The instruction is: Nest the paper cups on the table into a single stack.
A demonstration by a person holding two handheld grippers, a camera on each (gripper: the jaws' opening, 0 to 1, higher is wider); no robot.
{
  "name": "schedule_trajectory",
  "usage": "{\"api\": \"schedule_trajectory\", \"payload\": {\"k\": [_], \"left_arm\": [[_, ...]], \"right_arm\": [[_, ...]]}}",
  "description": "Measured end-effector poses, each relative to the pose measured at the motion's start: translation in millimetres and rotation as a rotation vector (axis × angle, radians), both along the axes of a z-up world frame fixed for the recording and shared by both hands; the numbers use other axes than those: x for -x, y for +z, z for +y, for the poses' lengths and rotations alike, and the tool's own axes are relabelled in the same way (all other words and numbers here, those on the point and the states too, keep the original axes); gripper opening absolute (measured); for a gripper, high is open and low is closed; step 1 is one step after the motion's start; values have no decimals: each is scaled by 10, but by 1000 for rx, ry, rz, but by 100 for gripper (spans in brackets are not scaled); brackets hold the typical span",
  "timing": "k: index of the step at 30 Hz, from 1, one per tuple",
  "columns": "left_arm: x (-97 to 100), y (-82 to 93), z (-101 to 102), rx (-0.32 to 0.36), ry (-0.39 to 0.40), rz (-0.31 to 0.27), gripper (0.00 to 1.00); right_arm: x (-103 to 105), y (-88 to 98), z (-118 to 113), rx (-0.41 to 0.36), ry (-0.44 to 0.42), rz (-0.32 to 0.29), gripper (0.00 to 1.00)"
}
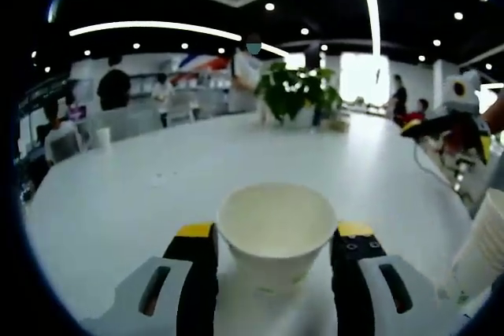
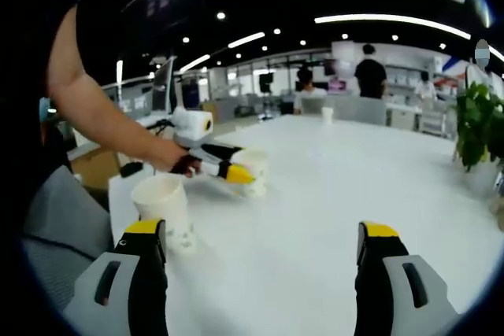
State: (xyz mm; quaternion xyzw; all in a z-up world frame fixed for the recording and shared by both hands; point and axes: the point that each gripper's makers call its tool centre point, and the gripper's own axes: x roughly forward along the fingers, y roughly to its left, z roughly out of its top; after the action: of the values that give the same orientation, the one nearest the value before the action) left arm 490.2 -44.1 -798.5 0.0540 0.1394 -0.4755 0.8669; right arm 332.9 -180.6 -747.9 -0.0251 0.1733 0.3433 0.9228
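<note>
A white paper cup (image 1: 276,230) stands upright between the jaws of my left gripper (image 1: 276,257), which press against its sides. In the right gripper view a person's hand holds that left gripper (image 2: 224,169) low over the white table (image 2: 315,194), with the same cup (image 2: 253,167) in its tips. Another paper cup (image 2: 165,204) stands on the table just beyond my right gripper's left jaw. In the left gripper view that cup (image 1: 484,249) sits at the right edge. My right gripper (image 2: 264,253) is open and holds nothing. It also shows at the right of the left gripper view (image 1: 461,155).
A potted plant (image 1: 295,92) stands at the far side of the white table (image 1: 157,186). A small cup (image 1: 103,138) stands near the far left edge. The table's near edge and a grey chair (image 2: 63,218) are at the left. People sit and stand in the background.
</note>
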Motion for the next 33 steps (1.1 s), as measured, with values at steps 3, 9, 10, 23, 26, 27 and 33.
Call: {"api": "schedule_trajectory", "payload": {"k": [3,9,10,23,26,27,33], "left_arm": [[9,-2,-5,1,-6,7,48],[2,17,3,6,-4,3,46],[-1,20,3,5,-4,1,46],[-41,98,8,26,2,-6,45],[-66,141,-2,33,4,-13,45],[-72,160,-6,37,4,-14,45],[-141,339,-37,60,-1,-34,44]], "right_arm": [[-2,-8,-1,0,0,2,100],[-14,-4,29,-1,3,1,100],[-16,-8,30,0,4,0,100],[-14,-17,29,-1,2,2,100],[-15,-17,21,-2,-2,2,100],[-17,-12,19,-3,-4,1,100],[-29,9,2,-2,-8,-3,100]]}}
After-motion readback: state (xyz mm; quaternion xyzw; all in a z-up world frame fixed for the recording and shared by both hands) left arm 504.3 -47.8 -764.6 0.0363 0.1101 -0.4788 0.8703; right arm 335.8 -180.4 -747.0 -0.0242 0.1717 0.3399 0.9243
